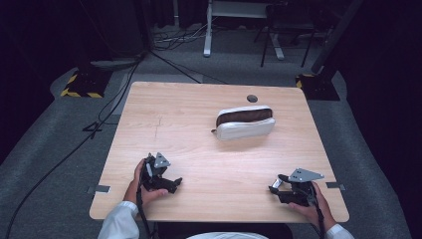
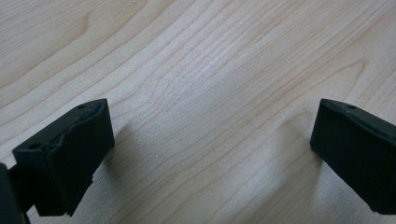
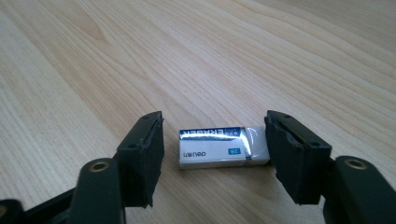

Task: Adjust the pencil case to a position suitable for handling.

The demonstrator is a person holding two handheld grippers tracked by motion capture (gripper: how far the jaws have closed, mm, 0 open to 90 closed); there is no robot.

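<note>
A white eraser (image 3: 224, 147) in a blue and white sleeve lies flat on the wooden table (image 1: 199, 149) near the front right. My right gripper (image 3: 215, 140) stands open around it: one jaw touches the eraser's end, the other is a short gap away. In the high view the eraser (image 1: 276, 183) is a small pale spot at the right gripper (image 1: 276, 188). My left gripper (image 2: 215, 133) is open over bare wood, with nothing between its jaws; the high view puts the left gripper (image 1: 170, 182) at the front left. A white pouch (image 1: 245, 123) with a brown inside lies open at the table's far middle.
A round cable hole (image 1: 252, 98) sits in the table behind the pouch. Wide bare wood lies between the grippers and the pouch. Beyond the table are floor cables (image 1: 119, 89), yellow-and-black striped stand bases (image 1: 79, 87) and desk legs (image 1: 208, 30).
</note>
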